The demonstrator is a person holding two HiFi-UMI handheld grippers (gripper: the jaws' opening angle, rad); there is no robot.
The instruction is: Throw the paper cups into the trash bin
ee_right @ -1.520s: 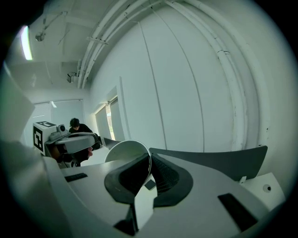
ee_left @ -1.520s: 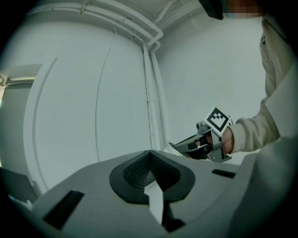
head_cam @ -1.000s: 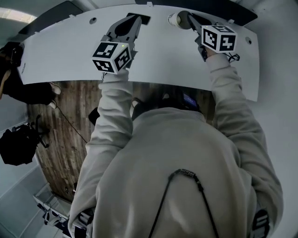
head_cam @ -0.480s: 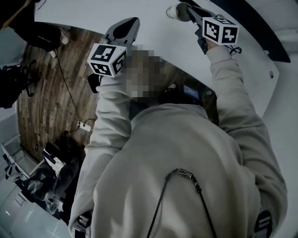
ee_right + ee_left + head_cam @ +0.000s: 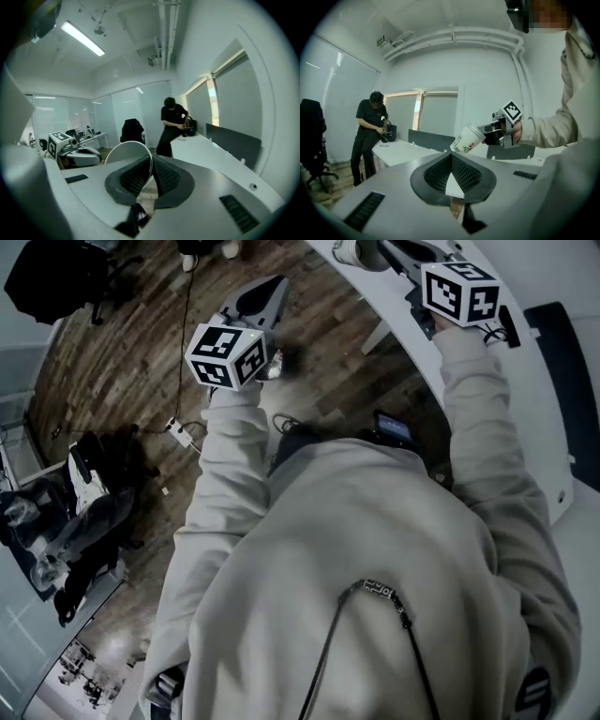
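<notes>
A white paper cup (image 5: pixel 347 251) with printed sides hangs sideways from my right gripper (image 5: pixel 372 253), at the top of the head view. The pads are shut on its rim, and the cup's round mouth (image 5: pixel 126 157) fills the space left of the jaws in the right gripper view. The left gripper view shows the same cup (image 5: pixel 468 139) held out by the right gripper (image 5: pixel 490 132). My left gripper (image 5: pixel 272 285) hangs over the wooden floor with its pads (image 5: pixel 464 172) meeting at the tips and nothing between them. No trash bin is in view.
The white table (image 5: pixel 553 427) curves along the right edge of the head view. A black chair (image 5: pixel 56 277) stands at the top left and a cable with a power strip (image 5: pixel 178 427) lies on the floor. A person (image 5: pixel 370 126) stands beside another table.
Both grippers have swung off the white table and now hang over the wooden floor. The cup has stayed in the right gripper, and the table has slid to the right of the head view.
</notes>
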